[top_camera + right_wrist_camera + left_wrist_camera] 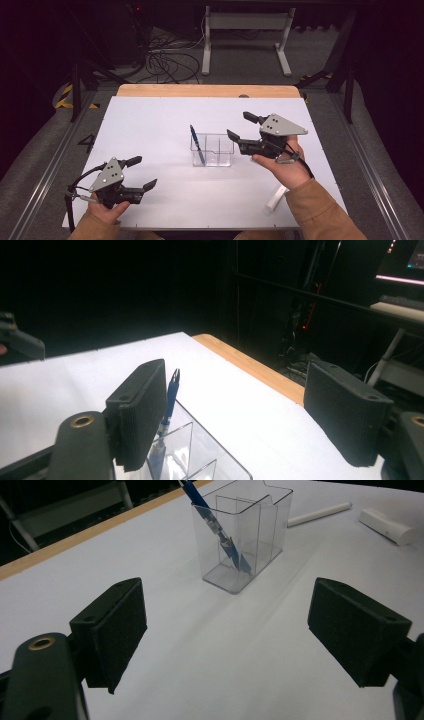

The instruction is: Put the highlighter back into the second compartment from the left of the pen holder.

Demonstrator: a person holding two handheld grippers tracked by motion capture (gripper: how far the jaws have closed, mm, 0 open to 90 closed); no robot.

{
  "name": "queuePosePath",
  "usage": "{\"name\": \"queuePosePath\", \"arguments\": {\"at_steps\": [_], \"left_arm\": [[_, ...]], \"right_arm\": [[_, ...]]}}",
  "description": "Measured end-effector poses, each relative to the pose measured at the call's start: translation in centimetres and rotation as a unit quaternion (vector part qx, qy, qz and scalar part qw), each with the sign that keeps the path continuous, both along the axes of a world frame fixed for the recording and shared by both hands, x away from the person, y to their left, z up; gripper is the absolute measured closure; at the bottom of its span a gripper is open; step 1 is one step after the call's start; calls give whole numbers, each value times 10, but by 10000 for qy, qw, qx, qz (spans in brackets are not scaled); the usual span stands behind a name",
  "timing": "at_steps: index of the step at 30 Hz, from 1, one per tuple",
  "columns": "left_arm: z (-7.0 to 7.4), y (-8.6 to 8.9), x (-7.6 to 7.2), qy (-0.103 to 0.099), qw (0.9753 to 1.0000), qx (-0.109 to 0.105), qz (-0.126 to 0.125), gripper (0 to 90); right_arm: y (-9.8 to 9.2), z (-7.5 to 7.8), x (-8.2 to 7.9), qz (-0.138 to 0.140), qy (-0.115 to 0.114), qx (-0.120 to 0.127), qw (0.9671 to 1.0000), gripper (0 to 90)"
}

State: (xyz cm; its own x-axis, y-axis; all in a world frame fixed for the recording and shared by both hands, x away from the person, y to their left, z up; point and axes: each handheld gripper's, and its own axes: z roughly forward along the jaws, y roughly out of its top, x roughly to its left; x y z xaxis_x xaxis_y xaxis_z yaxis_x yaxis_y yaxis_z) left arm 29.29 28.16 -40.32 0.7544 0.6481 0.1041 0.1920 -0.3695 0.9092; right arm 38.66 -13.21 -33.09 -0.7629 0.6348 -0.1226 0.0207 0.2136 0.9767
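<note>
Pen (pixel 197 145) stands in the clear holder (pixel 212 150) at frame centre, leaning toward upper left. Right gripper (pixel 239 126), jaws spread and empty, hovers just right of it, nearer than left gripper (pixel 141 173), likewise spread at lower left.

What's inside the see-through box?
A blue pen leans inside the clear box, in its left compartment, its top poking above the rim. The other compartments look empty. Nothing is hidden, since the walls are transparent.

dark room, grey floor (pixel 40 150), cables (pixel 167 62)
</note>
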Motion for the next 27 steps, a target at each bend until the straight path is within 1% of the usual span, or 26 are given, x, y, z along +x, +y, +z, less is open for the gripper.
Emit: {"name": "queuePosePath", "arguments": {"at_steps": [3,7,10,14,16,18,19,21,22,23,27], "left_arm": [[-1,0,0,10,10000,16,2,167],[0,0,-1,-17,10000,12,2,167],[0,0,0,-11,10000,9,4,167],[0,0,0,-12,10000,21,10,167],[0,-1,0,-11,10000,25,14,167],[0,0,0,-16,10000,24,13,167],[0,0,0,-17,10000,20,15,167],[0,0,-1,-15,10000,19,17,167],[0,0,-1,-15,10000,18,20,167],[0,0,-1,-16,10000,15,22,167],[0,0,-1,-15,10000,16,25,167]], "right_arm": [[-5,-1,1,50,127,70,9999,274],[-10,-2,1,93,147,63,9998,270],[-11,-4,1,111,146,-27,9998,264],[-12,-5,2,201,171,-91,9996,270],[-14,-5,3,248,193,-131,9994,293],[-16,-6,3,284,295,-175,9990,324],[-17,-6,3,279,369,-218,9987,326],[-19,-7,4,253,414,-278,9984,331],[-21,-7,4,224,471,-332,9981,335],[-22,-8,4,204,528,-401,9976,336],[-28,-10,5,247,628,-663,9955,334]]}}
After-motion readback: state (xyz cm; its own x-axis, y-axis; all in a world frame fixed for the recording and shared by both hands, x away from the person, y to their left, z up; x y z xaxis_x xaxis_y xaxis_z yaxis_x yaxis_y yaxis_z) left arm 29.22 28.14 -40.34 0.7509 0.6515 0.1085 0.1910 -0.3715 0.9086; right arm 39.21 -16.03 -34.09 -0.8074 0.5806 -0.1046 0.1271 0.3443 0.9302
